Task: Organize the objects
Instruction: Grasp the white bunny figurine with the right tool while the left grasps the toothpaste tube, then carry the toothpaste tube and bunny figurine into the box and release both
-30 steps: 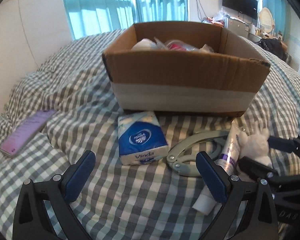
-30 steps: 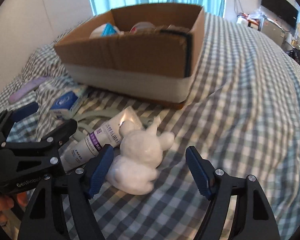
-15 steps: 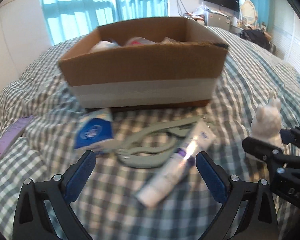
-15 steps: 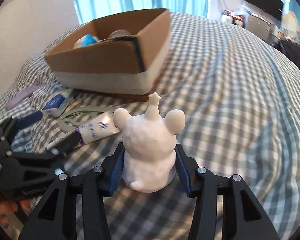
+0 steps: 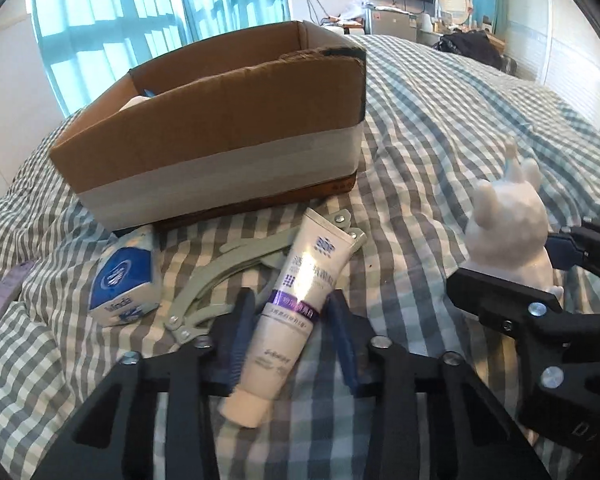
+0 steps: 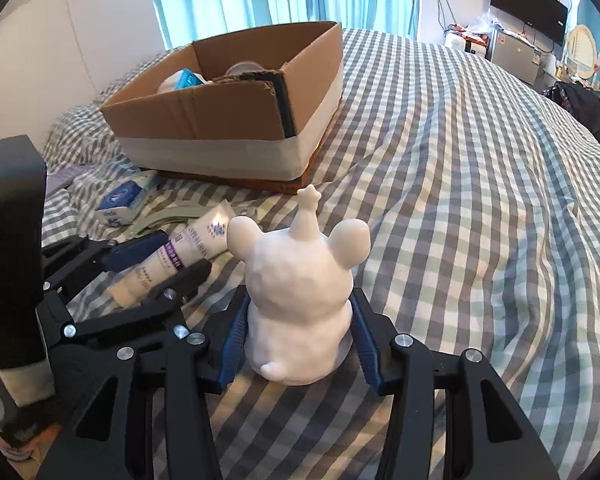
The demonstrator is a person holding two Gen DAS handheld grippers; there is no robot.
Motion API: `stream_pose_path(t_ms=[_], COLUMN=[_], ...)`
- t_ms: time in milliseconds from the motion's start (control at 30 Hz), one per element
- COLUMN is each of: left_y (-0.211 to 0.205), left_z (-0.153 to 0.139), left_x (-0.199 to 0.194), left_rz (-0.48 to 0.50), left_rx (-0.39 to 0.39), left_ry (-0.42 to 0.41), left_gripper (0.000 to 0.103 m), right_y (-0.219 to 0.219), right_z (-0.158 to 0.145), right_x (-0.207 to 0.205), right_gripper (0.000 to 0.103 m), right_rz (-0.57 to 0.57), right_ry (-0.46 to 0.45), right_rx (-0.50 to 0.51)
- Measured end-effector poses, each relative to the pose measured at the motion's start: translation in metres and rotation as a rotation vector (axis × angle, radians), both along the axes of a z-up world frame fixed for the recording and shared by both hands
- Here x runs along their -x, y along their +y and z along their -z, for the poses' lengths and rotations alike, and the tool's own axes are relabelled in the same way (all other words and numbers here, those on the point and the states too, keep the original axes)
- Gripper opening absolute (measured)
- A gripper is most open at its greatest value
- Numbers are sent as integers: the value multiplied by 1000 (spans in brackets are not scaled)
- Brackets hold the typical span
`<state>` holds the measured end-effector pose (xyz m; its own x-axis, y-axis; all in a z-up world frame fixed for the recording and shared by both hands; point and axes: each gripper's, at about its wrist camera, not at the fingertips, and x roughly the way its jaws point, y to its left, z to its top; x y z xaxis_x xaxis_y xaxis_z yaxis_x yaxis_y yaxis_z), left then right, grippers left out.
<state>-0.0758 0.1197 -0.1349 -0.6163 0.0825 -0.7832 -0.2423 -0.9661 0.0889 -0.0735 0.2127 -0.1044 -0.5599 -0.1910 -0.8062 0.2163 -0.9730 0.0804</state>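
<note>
My left gripper (image 5: 290,332) is shut on a white tube with a purple band (image 5: 296,304) lying on the checked bed; the tube also shows in the right wrist view (image 6: 168,256). My right gripper (image 6: 298,336) is shut on a white animal figurine (image 6: 300,296), upright, seen at the right of the left wrist view (image 5: 508,228). An open cardboard box (image 5: 220,136) with several items inside stands behind; it also shows in the right wrist view (image 6: 228,116).
A blue Vinda tissue pack (image 5: 126,284) and a grey-green hinged tool (image 5: 220,276) lie in front of the box, left of the tube. A lilac flat object (image 5: 0,304) lies at the far left. The checked bed (image 6: 480,200) stretches right.
My left gripper moved in over the tube and closed on it. My right gripper, which closed on the figurine half a second ago, still holds it upright.
</note>
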Motion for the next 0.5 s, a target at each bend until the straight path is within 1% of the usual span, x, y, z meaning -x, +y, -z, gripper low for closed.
stream_pose_path(t_ms=[67, 133, 200, 267, 367, 500], left_y=[-9, -14, -22, -31, -37, -41], left_z=[-6, -11, -16, -22, -29, -41], left_x=[-3, -6, -7, -11, -23, -37], left_rz=[-6, -6, -19, -30, -21, -23], left_rx=[-28, -26, -40, -75, -64, -79], left_ry=[-1, 6, 2, 5, 33, 60], left_gripper=[27, 22, 21, 20, 20, 20], right_y=[0, 0, -2, -5, -11, -17], right_z=[-3, -7, -13, -21, -32, -49], right_x=[-6, -13, -21, -27, -35, -44], right_gripper=[48, 48, 48, 48, 48, 48], right_rz=[10, 21, 22, 19, 17, 10], right_ry=[5, 13, 24, 37, 57, 92], right_rx=[0, 4, -1, -3, -2, -11])
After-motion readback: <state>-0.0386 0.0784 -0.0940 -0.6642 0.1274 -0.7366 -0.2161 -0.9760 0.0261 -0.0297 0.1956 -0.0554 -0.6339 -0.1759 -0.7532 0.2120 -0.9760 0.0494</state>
